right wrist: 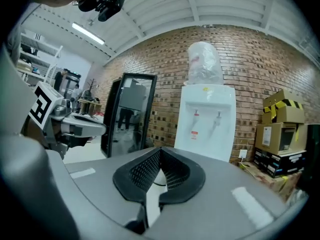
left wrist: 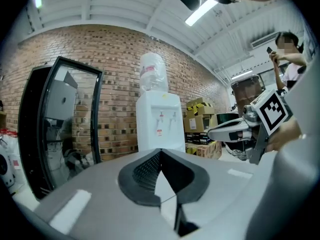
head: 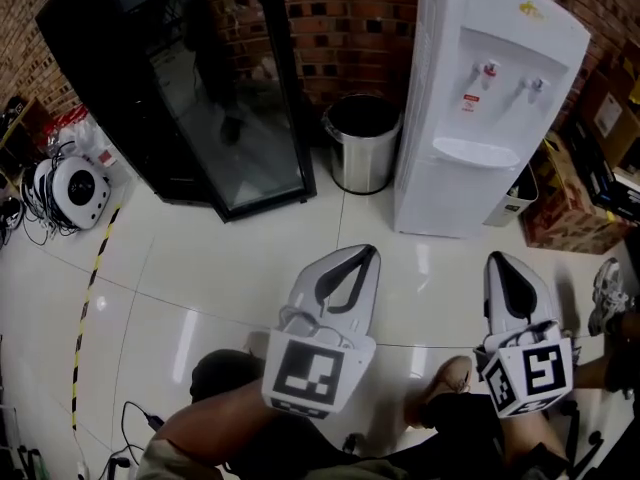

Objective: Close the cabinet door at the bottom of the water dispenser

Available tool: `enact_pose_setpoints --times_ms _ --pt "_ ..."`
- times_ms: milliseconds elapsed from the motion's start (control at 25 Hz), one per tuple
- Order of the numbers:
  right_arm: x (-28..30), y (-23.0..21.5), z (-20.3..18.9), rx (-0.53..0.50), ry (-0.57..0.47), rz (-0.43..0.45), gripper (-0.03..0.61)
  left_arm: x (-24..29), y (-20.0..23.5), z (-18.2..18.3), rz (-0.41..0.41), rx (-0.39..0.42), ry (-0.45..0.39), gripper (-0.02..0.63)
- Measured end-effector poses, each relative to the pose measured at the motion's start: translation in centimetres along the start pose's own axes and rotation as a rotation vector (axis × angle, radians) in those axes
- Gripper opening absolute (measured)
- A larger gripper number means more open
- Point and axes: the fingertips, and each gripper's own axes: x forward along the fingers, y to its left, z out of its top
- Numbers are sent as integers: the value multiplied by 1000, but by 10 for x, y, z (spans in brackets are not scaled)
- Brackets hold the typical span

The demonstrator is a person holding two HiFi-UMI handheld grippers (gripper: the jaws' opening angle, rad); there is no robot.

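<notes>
The white water dispenser (head: 490, 98) stands against the brick wall at the upper right, with a bottle on top (left wrist: 151, 73). Its lower front panel (head: 445, 200) looks flush with the body in the head view. Both gripper views face the dispenser (right wrist: 207, 121) from a distance, and their own jaws hide its lower part. My left gripper (head: 368, 253) hovers over the tiled floor in front of it, shut with nothing between its jaws. My right gripper (head: 497, 260) is beside it to the right, also shut and empty. Neither touches the dispenser.
A steel waste bin (head: 362, 143) stands left of the dispenser, and a black glass-door cooler (head: 215, 98) further left. Cardboard boxes (head: 570, 203) and a small white bin (head: 517, 196) sit to the right. A white device with cables (head: 75, 190) and striped floor tape (head: 88, 298) lie at the left.
</notes>
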Motion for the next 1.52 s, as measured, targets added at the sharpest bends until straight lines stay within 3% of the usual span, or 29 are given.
enact_pose_setpoints --times_ms 160,400,600,800,1040,1520 --pt "-24 29 -4 -11 13 66 0 -27 4 7 14 -8 -22 2" --pt "-51 43 -15 -1 37 87 1 -70 -4 3 -4 28 -8 1" --pt "-61 42 -13 80 28 80 0 -81 -29 -1 -74 127 32 1" --pt "-64 60 -29 200 74 134 0 -79 -32 -1 -83 71 13 2" --pt "-55 90 -42 129 134 205 0 -80 -38 -2 -116 63 35 1" --pt "-48 80 -31 157 104 179 0 -80 -35 -8 -106 46 42 0"
